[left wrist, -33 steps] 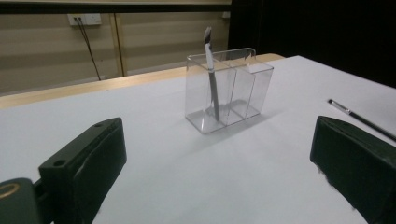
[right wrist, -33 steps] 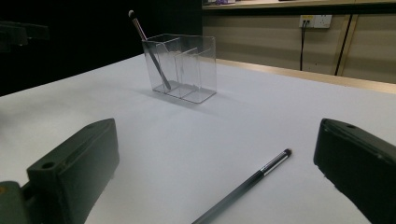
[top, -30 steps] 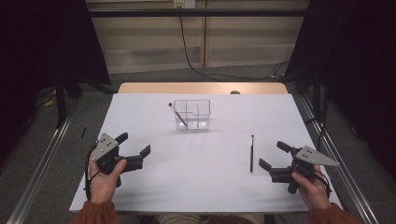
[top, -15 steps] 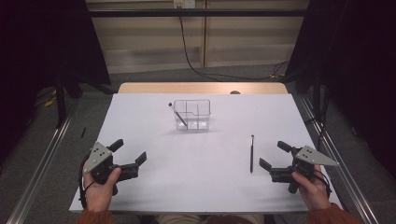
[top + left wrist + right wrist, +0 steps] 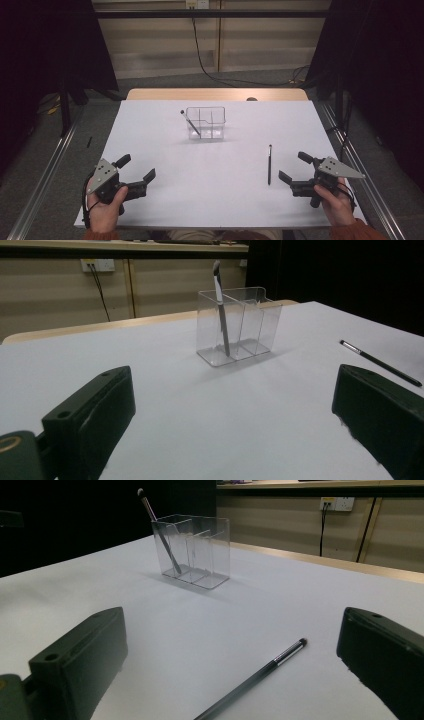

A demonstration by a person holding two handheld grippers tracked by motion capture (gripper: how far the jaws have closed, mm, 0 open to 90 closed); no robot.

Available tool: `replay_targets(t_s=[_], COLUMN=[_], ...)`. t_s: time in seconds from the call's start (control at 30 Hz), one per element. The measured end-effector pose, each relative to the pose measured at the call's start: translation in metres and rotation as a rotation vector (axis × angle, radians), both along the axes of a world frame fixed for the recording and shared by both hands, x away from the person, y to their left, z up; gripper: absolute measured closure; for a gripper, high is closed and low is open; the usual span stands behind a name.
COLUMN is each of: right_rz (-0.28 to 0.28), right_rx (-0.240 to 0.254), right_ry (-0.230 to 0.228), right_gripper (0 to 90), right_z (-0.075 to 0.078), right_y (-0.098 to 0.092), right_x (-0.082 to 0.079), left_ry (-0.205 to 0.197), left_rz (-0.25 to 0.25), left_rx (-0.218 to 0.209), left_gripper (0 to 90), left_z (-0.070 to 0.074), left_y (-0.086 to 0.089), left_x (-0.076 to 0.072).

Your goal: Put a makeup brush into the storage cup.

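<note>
A clear box [image 5: 206, 122] held one brush [image 5: 190, 123]; near it lay a pen [image 5: 269, 164]; left gripper [image 5: 136, 173] and right gripper [image 5: 295, 170] gaped wide, holding nothing.

**Bright table, dark surroundings**

The white table [image 5: 220, 165] is evenly lit from above, while black curtains at nine and three o'clock swallow light. The clear organizer [image 5: 205, 122] casts a faint, soft shadow toward six o'clock. In both gripper views the near jaws are blurred and dark, and all the pictures look soft and slightly grainy.
</note>
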State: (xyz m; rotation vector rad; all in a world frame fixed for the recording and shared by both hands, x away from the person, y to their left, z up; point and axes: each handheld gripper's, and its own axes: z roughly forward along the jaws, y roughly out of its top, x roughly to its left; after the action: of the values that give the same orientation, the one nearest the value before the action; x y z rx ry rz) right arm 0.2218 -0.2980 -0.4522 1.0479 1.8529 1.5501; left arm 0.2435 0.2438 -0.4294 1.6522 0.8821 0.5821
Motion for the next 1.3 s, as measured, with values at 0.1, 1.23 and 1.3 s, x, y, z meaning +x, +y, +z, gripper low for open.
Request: replay_targets(t_s=[0.1,1.23,1.3], right_rz=[-0.001,-0.016,-0.015], right_rx=[0.001,-0.053,-0.054], right_ry=[-0.002,0.029,0.031], right_gripper=[0.0,2.1,1.9], right_z=[0.000,0.026,0.027], right_y=[0.000,0.016,0.018], right_x=[0.000,0.057,0.063], left_ry=[-0.001,0.015,0.020], left_rz=[-0.008,0.034,0.033], left_rx=[0.003,-0.005,-0.012], left_gripper=[3.6,3.3,3.2], left_z=[0.000,-0.003,-0.004], left_y=[0.000,0.003,0.004], left_x=[0.000,-0.001,-0.001])
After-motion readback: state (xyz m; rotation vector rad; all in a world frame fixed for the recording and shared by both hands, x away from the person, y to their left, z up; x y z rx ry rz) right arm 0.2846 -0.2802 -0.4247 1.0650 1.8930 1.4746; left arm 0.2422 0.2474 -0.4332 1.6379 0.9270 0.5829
